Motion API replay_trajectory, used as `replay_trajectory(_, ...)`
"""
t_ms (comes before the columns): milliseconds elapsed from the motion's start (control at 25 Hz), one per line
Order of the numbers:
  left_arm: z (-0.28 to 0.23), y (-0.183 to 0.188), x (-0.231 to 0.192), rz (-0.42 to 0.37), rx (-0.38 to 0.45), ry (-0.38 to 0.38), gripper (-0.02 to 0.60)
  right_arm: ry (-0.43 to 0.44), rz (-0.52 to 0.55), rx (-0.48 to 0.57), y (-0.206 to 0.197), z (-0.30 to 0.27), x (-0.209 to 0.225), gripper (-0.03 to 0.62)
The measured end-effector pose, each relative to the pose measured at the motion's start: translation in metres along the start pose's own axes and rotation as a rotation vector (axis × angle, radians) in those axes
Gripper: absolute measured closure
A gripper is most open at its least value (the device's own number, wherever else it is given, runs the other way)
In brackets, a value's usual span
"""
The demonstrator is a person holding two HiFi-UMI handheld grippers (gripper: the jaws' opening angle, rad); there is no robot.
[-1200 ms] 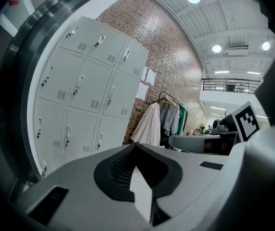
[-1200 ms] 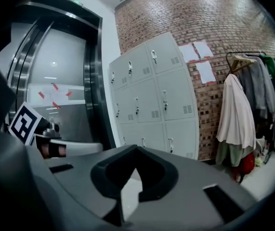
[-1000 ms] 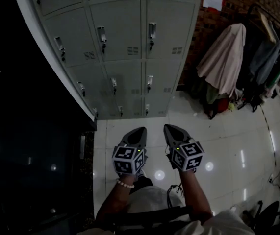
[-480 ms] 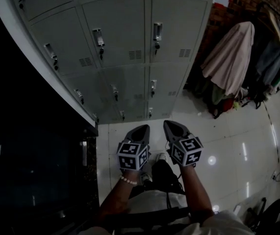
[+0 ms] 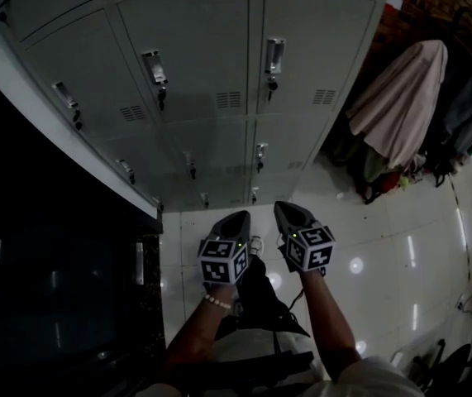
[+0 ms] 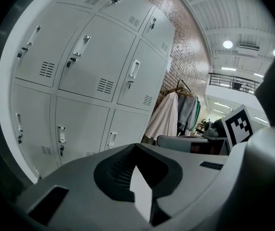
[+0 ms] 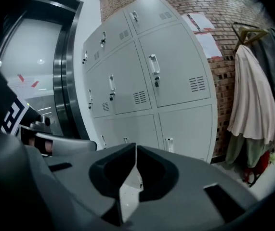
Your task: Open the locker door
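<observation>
Locker doors point(image 5: 194, 48) all closed. L gripper point(image 5: 237, 218) jaws pressed together, empty; R gripper point(image 5: 284, 209) jaws opening, nothing between.

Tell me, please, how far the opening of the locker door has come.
Nothing looks done: every visible door of the grey metal lockers is closed. In hand: the left gripper and right gripper hang low, short of the doors; the right one's jaws are opening, with nothing between them. Left: reach a silver door handle, grip it, pull the door open.
</observation>
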State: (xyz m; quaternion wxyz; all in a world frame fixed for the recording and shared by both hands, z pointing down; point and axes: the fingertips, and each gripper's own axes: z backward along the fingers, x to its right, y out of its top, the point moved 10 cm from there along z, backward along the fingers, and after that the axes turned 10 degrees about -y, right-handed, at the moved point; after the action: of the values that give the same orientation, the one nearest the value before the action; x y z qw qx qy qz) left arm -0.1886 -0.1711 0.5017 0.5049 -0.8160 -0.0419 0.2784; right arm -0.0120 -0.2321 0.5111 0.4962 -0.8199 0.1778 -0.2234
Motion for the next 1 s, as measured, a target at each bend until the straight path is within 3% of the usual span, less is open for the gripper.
replay_trajectory(40, -0.008, 0.001, -0.006, 0.006, -0.007, 0.005, 0.583, -0.003, -0.004, -0.007, -0.001, -0.012, 0.005, 0.557)
replay_trajectory(120, -0.022, 0.003, -0.016, 0.012, -0.019, 0.008, 0.583, 0.001, -0.014, -0.026, -0.004, -0.036, 0.014, 0.466)
replay_trajectory(200, -0.035, 0.006, -0.026, 0.016, -0.026, 0.009, 0.583, 0.004, -0.017, -0.043, -0.005, -0.058, 0.02, 0.427)
replay_trajectory(1000, -0.13, 0.003, -0.101, 0.096, -0.12, 0.048, 0.583, -0.069, 0.019, -0.181, -0.028, -0.232, 0.071, 0.359)
